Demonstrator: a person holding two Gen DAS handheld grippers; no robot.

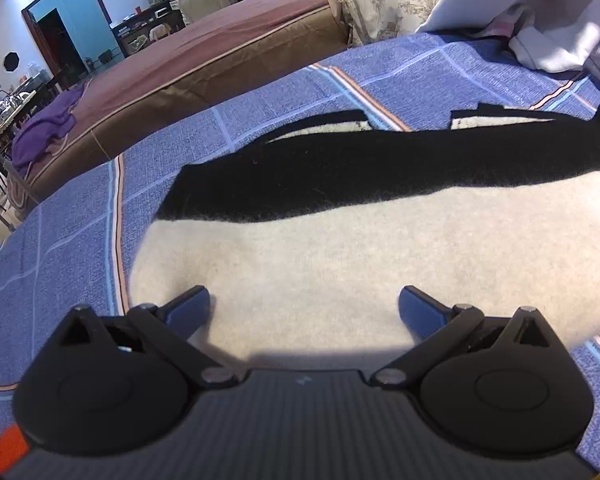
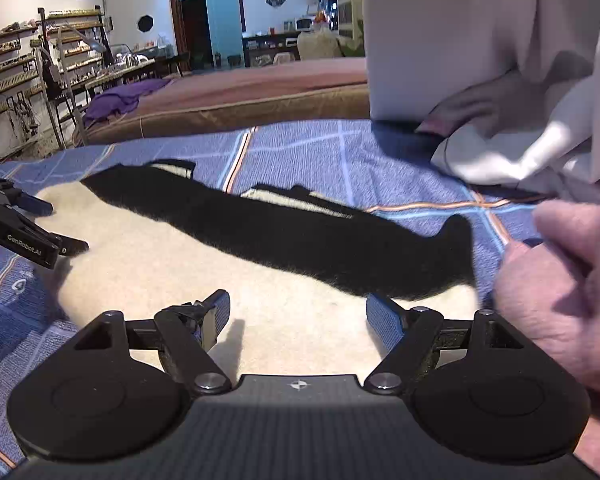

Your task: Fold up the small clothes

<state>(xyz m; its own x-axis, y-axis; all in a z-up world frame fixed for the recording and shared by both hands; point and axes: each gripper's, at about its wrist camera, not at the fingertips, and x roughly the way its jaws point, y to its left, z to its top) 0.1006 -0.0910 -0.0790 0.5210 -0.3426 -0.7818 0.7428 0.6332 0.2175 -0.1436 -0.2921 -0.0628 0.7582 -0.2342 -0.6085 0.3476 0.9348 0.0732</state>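
Observation:
A small cream and black knitted garment (image 1: 340, 248) lies flat on a blue plaid cloth (image 1: 68, 264). Its black band (image 1: 380, 168) runs across the far side. My left gripper (image 1: 304, 304) is open and empty, low over the cream part near its left edge. In the right wrist view the same garment (image 2: 188, 264) lies ahead, with its black band (image 2: 320, 240) beyond. My right gripper (image 2: 298, 312) is open and empty over the cream part. The left gripper (image 2: 56, 228) shows at the far left of that view, over the garment's left edge.
A pile of pale clothes (image 2: 500, 144) lies on the blue cloth (image 2: 380, 160) at the back right. A bare hand (image 2: 560, 280) is at the right. A brown mattress (image 1: 204, 60) with a purple cloth (image 1: 44, 128) lies beyond. Shelves (image 2: 28, 64) line the far wall.

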